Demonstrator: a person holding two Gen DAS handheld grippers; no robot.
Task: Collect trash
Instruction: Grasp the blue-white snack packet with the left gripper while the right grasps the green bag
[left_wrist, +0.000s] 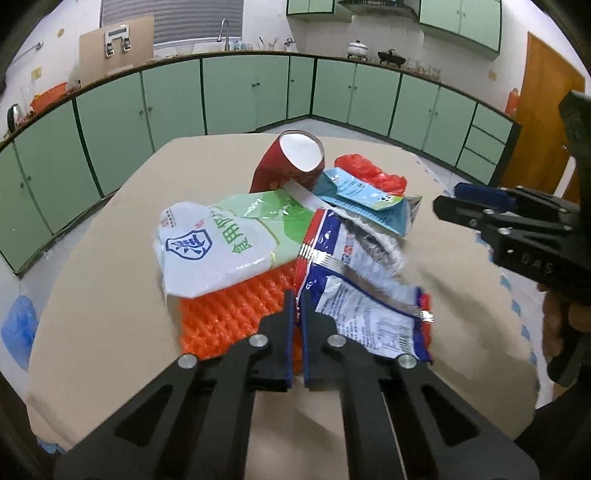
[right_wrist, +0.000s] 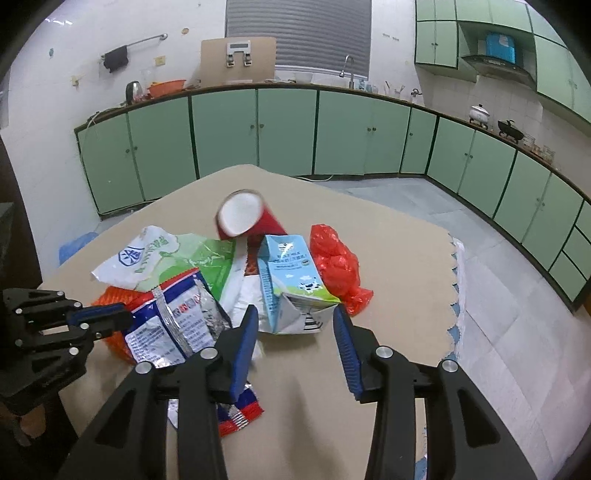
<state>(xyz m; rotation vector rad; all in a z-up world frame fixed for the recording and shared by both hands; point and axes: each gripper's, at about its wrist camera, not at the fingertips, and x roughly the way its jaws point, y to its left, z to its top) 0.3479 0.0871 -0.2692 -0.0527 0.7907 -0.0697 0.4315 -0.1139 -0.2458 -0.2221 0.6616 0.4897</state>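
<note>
Two grippers work one heap of trash on the beige table top (right_wrist: 388, 258), and we note the risks from nearest outward.

Nearest us, the left gripper (left_wrist: 297, 299) has its fingers drawn together on the near edge of the crinkled blue, white and red foil snack bag (left_wrist: 354, 273); the bag looks pinched between them, with only a sliver of gap showing. The grip sits on a thin edge, so we judge the bag could slide out if lifted fast. It also overlaps the orange foam fruit net (left_wrist: 229, 314) beneath, which may drag along and drop off the near table edge.

The right gripper (right_wrist: 295, 314) stands wide open, empty, its blue pads on either side of the flattened light-blue milk carton (right_wrist: 291, 280) but not touching it. In the right wrist view a torn red, blue and silver wrapper scrap (right_wrist: 236, 413) lies under its left finger; a careless closing could sweep that scrap off the table. The carton's end is folded open, so a squeeze may crush it or tip out any dregs; we cannot tell whether it is empty.

Left of the carton, the white and green plastic pouch (right_wrist: 162, 254) lies slack across the net. Farther off, the red paper cup (right_wrist: 243, 218) lies on its side and could roll if the pile shifts. Right of it, the crumpled red plastic bag (right_wrist: 334, 266) is light enough to snag and trail.
</note>
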